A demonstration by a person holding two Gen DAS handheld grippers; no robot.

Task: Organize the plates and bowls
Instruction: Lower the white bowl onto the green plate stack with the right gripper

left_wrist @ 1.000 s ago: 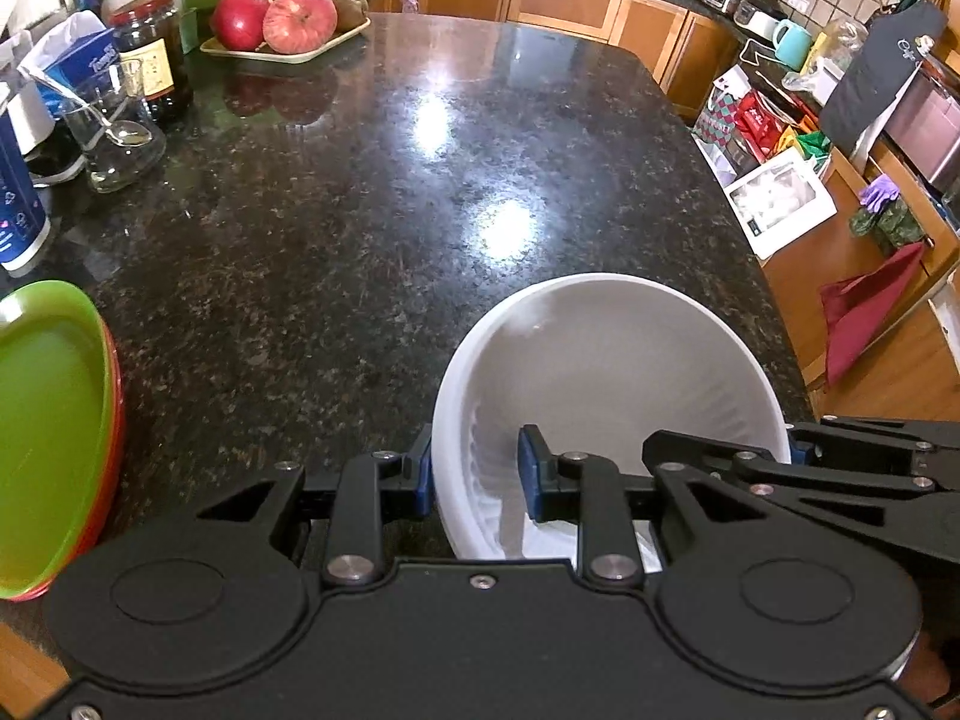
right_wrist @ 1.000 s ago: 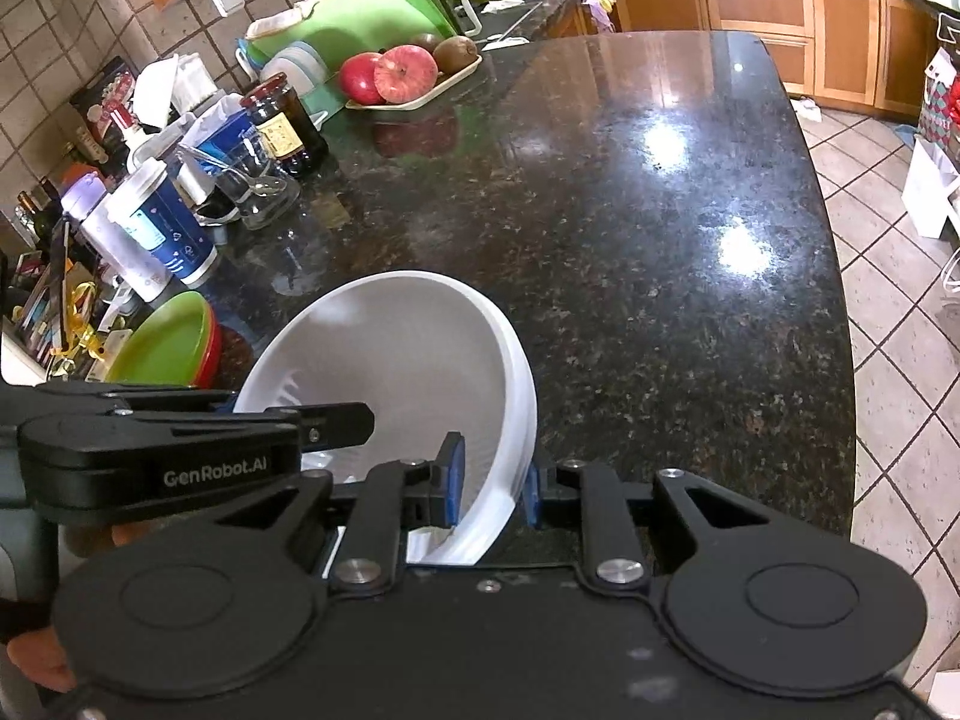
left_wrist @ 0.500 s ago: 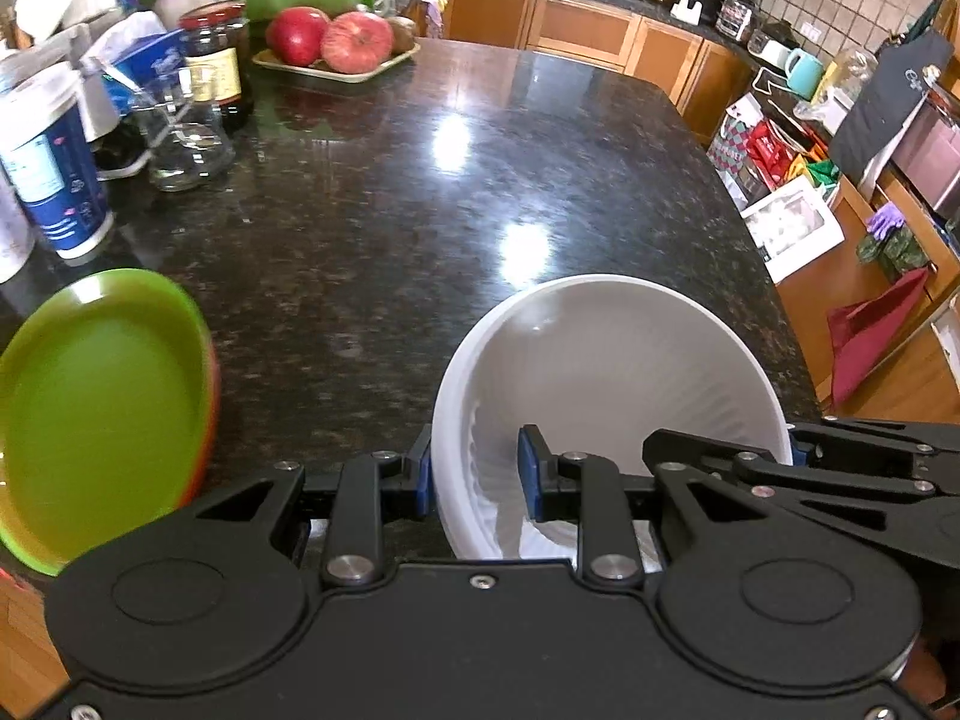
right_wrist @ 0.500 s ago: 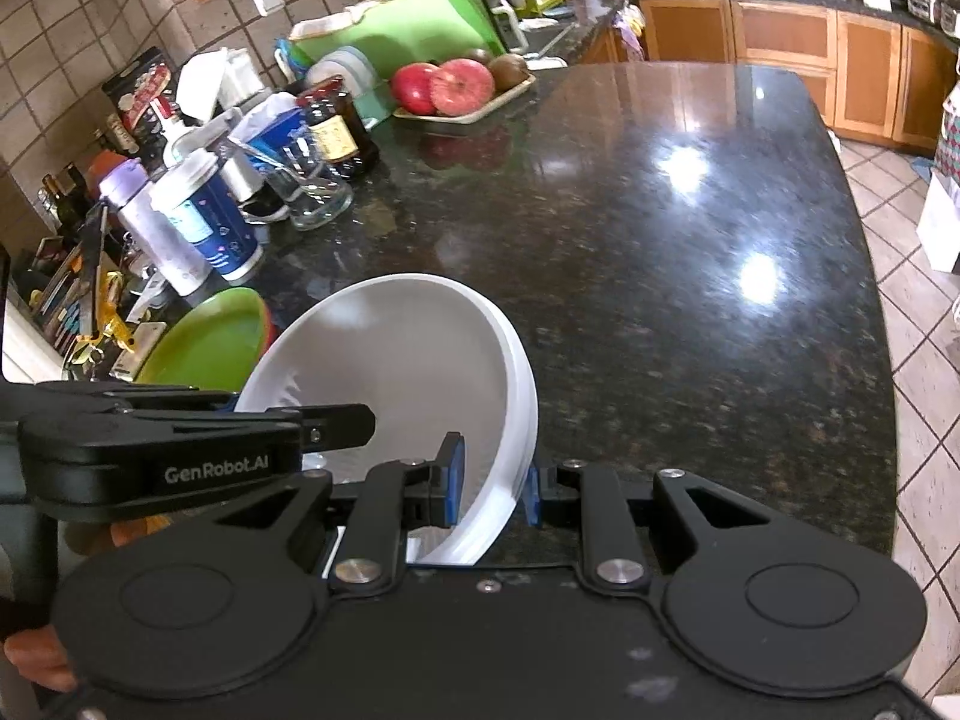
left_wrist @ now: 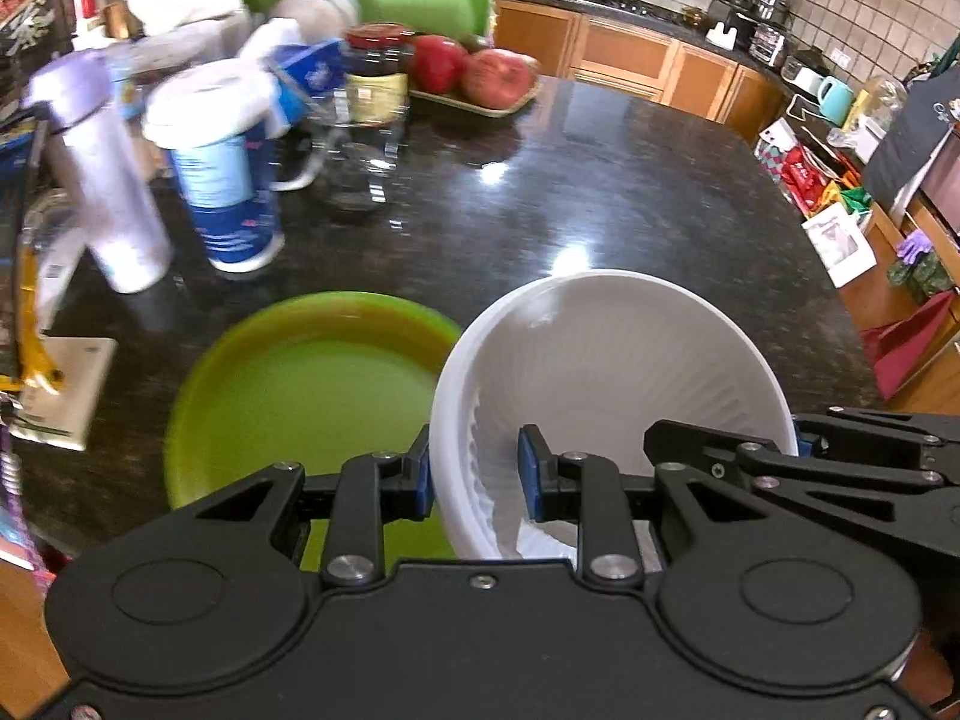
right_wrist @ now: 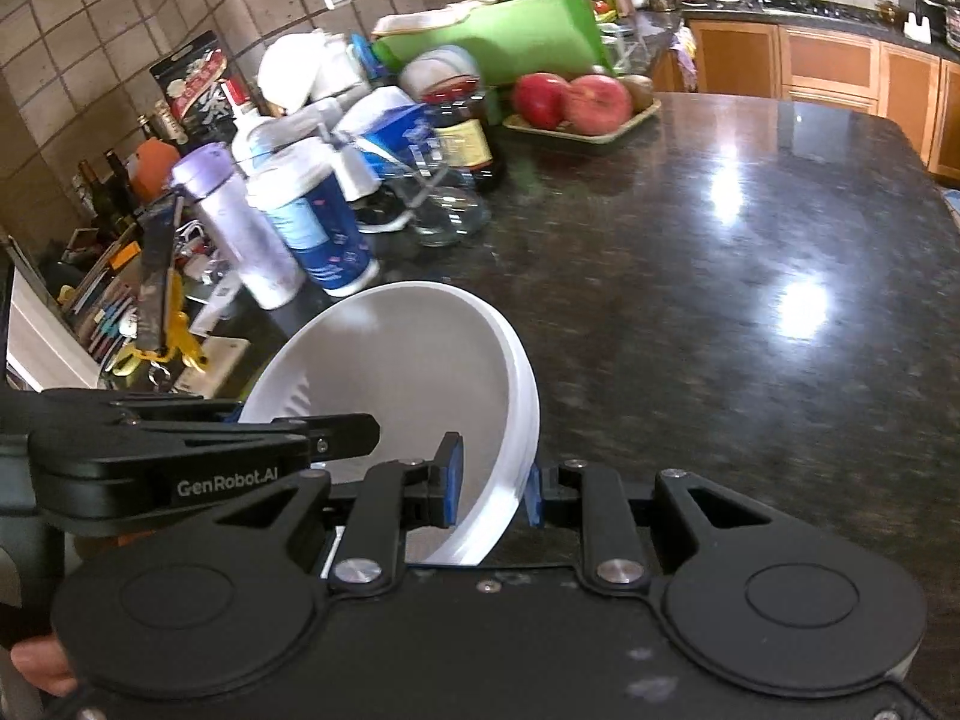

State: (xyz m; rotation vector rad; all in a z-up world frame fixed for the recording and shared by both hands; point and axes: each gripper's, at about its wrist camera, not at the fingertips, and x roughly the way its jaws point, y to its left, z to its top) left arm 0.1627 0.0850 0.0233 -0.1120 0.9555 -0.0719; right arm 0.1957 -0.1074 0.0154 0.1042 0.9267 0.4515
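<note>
Left hand-held gripper [left_wrist: 474, 474] pinching white bowl [left_wrist: 612, 372] rim, right hand-held gripper [right_wrist: 492, 483] pinching opposite rim, bowl tilted beside green plate [left_wrist: 300, 384], dark counter [left_wrist: 600, 204].

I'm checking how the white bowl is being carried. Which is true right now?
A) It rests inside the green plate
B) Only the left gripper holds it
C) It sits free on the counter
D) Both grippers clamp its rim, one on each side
D: the left gripper and the right gripper each have their blue pads on either side of the white bowl's rim, on opposite sides.
</note>
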